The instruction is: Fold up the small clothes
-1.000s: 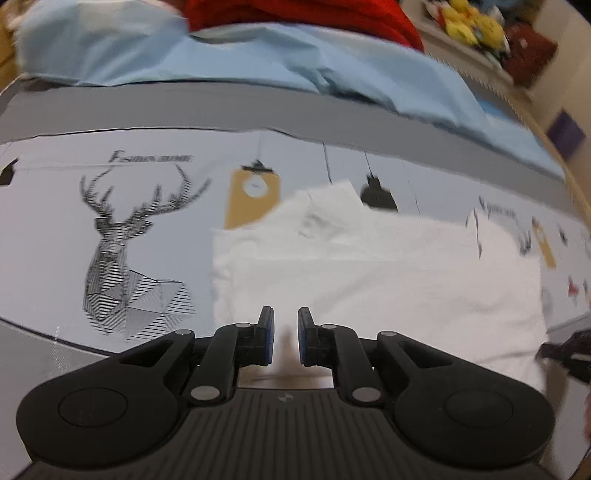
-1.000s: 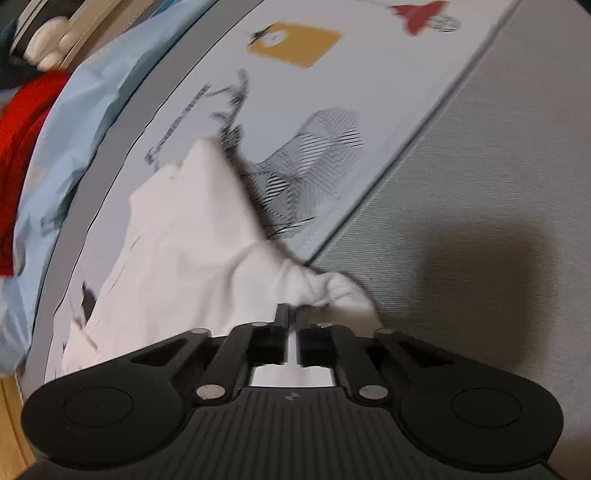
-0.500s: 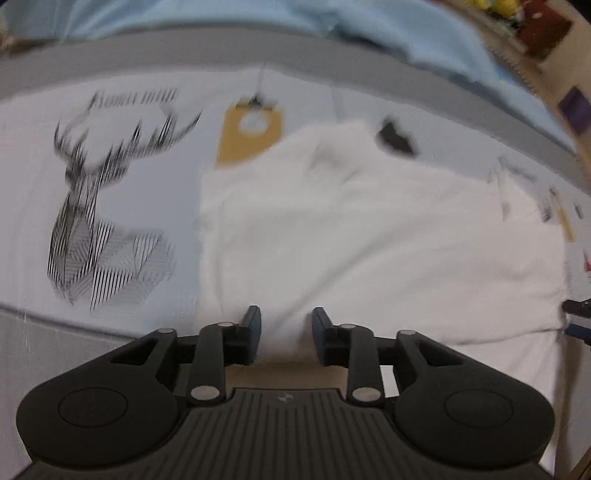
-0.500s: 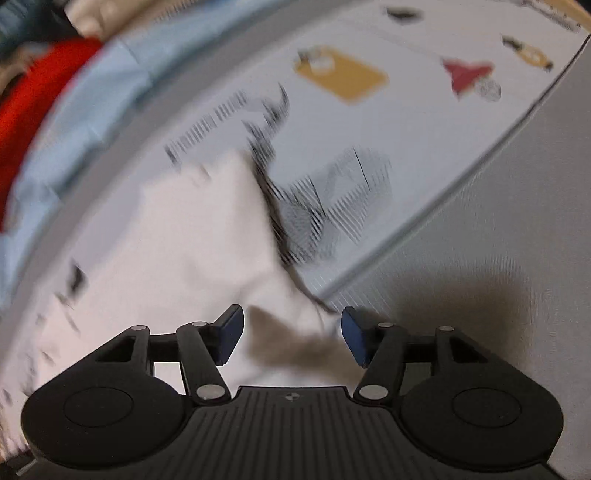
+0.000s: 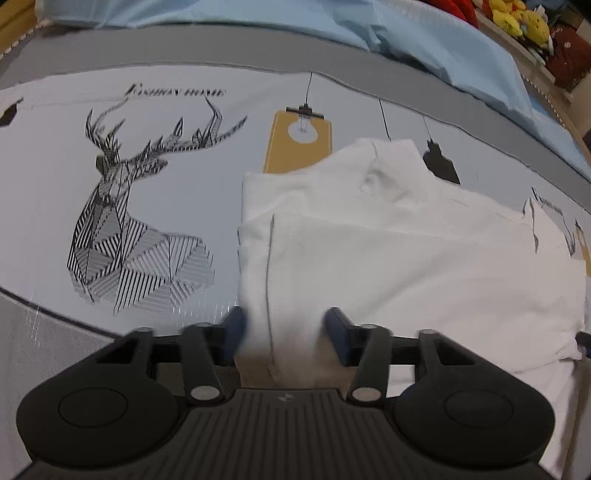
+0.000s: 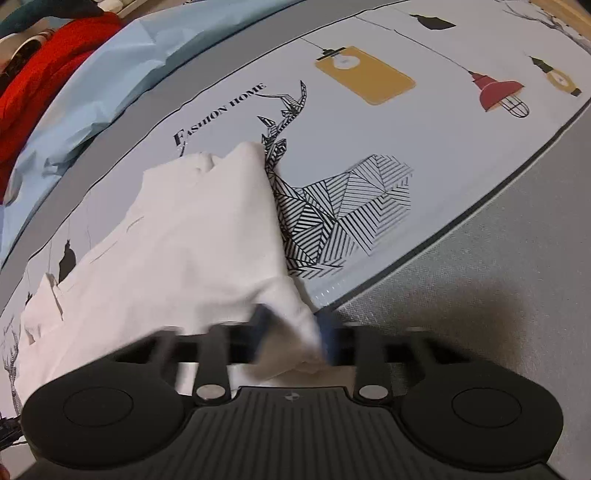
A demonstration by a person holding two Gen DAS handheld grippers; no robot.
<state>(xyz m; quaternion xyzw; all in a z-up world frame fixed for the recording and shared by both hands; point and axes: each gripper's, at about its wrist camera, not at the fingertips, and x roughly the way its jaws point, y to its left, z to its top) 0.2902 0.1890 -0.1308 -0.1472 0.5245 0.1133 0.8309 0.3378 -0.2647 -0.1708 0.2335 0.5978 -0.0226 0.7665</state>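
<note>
A white garment (image 5: pixel 406 258) lies partly folded on a printed mat, with its collar at the far side. My left gripper (image 5: pixel 284 328) points down at the garment's near left edge. Its jaws are opening and stand apart, the hem lies between them, and the pads do not squeeze it. In the right wrist view the same garment (image 6: pixel 184 240) stretches off to the left. My right gripper (image 6: pixel 293 328) is closing on the near right corner. That bunched corner fills the gap between the blurred blue pads.
The mat (image 5: pixel 122 229) shows a striped deer and hanging lamps and lies on a grey cover (image 6: pixel 498 295). A light blue sheet (image 5: pixel 406 33) runs along the far side. Behind it lie red cloth (image 6: pixel 44 74) and plush toys (image 5: pixel 517 18).
My left gripper sank toward the garment and its jaws widened around the hem. My right gripper let go of the corner, opened wide, rolled, and has now closed round the corner again.
</note>
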